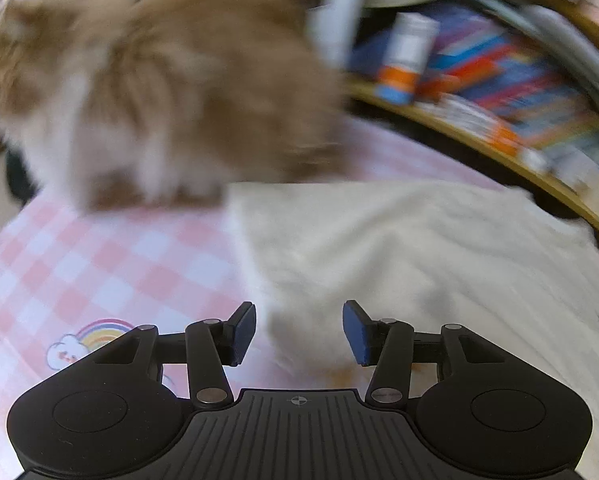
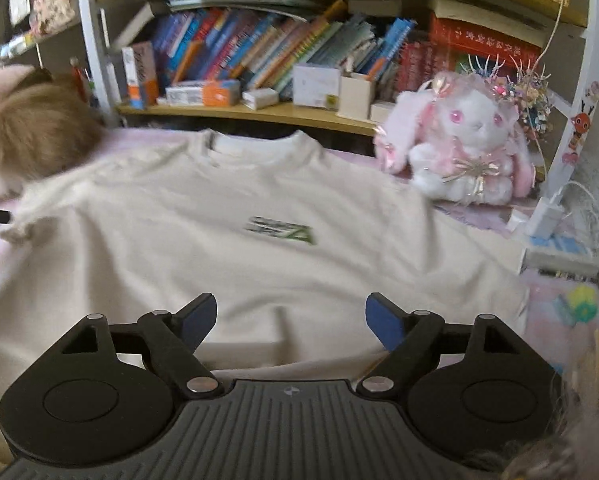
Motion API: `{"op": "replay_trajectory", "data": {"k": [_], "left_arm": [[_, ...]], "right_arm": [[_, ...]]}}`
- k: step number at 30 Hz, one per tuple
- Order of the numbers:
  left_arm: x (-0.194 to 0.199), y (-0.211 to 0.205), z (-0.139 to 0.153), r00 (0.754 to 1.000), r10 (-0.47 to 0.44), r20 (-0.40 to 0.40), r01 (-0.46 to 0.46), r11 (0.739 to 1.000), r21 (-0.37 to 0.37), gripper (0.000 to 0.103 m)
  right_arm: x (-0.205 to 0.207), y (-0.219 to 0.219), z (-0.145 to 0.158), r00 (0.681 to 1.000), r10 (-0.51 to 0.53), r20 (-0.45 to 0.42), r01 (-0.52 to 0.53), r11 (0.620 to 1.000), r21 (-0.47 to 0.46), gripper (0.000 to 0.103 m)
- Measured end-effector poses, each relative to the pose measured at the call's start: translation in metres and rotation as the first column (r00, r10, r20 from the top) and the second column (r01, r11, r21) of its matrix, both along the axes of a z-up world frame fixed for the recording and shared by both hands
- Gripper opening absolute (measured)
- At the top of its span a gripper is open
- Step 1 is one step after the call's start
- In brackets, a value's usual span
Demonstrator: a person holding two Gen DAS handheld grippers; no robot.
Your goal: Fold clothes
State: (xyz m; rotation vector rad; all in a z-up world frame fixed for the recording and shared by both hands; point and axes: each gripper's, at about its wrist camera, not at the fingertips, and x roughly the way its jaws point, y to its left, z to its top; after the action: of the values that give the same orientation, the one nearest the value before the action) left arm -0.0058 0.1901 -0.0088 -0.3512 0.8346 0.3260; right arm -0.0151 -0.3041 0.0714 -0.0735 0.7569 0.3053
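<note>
Both grippers, left (image 1: 299, 330) and right (image 2: 291, 322), hang wide open, empty, over a cream shirt (image 2: 239, 240).
Fluffy cat (image 1: 151, 92) stands at its edge.

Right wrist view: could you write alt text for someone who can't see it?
A cream T-shirt with a small green chest logo lies spread flat, the open black right gripper just above its near hem. A fluffy tan-and-white animal sits at the far left; a pink-and-white plush rabbit sits right, before a crowded bookshelf.

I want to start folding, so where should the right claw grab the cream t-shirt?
Probably the near hem of the cream t-shirt, coming in low from the front: that edge lies just ahead of the open right claw, free and slightly rumpled.
</note>
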Motion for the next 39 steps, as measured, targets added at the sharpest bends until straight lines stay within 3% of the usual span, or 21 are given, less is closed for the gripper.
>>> {"op": "replay_trajectory", "data": {"k": [3,6,10,13,19,23,25,27,28,30,31,34,39], "left_arm": [[0.015,0.029,-0.014,0.998,0.063,-0.028,-0.065,0.995,-0.070,0.042],[0.027,0.032,-0.019,0.999,-0.015,-0.032,0.014,0.999,-0.038,0.010],[0.041,0.042,-0.020,0.999,-0.039,-0.030,0.040,0.998,0.051,0.008],[0.057,0.042,-0.019,0.993,-0.114,-0.040,0.118,0.986,0.115,0.008],[0.060,0.034,-0.016,0.982,-0.182,-0.048,0.187,0.971,0.149,0.018],[0.026,0.011,0.005,0.968,-0.250,0.034,0.242,0.958,0.151,0.029],[0.004,-0.009,0.015,0.945,-0.321,0.068,0.310,0.941,0.139,0.030],[-0.018,-0.030,0.020,0.911,-0.406,0.076,0.396,0.911,0.111,0.030],[-0.029,-0.040,0.022,0.892,-0.445,0.077,0.438,0.894,0.096,0.030],[-0.049,-0.059,0.022,0.860,-0.505,0.066,0.501,0.863,0.066,0.034],[-0.058,-0.067,0.022,0.845,-0.531,0.059,0.529,0.847,0.051,0.040],[-0.087,-0.083,0.017,0.840,-0.542,0.025,0.542,0.840,0.005,0.048],[-0.122,-0.101,0.010,0.855,-0.518,-0.022,0.518,0.855,-0.038,0.049]], "right_arm": [[-0.021,0.019,0.007,0.999,-0.038,-0.001,0.038,0.999,0.012,0.081],[-0.042,0.025,0.006,0.994,-0.108,-0.020,0.109,0.994,0.013,0.081],[-0.069,0.034,0.005,0.978,-0.202,-0.045,0.203,0.979,0.012,0.081],[-0.091,0.043,0.001,0.960,-0.271,-0.075,0.274,0.961,0.034,0.081],[-0.100,0.051,-0.006,0.952,-0.293,-0.089,0.297,0.954,0.044,0.081],[-0.101,0.056,-0.010,0.951,-0.294,-0.091,0.299,0.953,0.041,0.080],[-0.101,0.058,-0.012,0.951,-0.295,-0.091,0.300,0.953,0.040,0.077],[-0.102,0.060,-0.014,0.951,-0.296,-0.092,0.300,0.953,0.039,0.063],[-0.102,0.061,-0.015,0.951,-0.296,-0.092,0.301,0.953,0.038,0.051],[-0.103,0.063,-0.018,0.950,-0.297,-0.093,0.302,0.953,0.037,0.048],[-0.103,0.064,-0.019,0.951,-0.295,-0.094,0.299,0.954,0.035,0.047],[-0.095,0.063,-0.031,0.981,-0.140,-0.131,0.140,0.990,-0.007,0.047],[-0.080,0.064,-0.047,0.994,-0.006,-0.111,0.002,0.999,-0.038,0.047]]}}
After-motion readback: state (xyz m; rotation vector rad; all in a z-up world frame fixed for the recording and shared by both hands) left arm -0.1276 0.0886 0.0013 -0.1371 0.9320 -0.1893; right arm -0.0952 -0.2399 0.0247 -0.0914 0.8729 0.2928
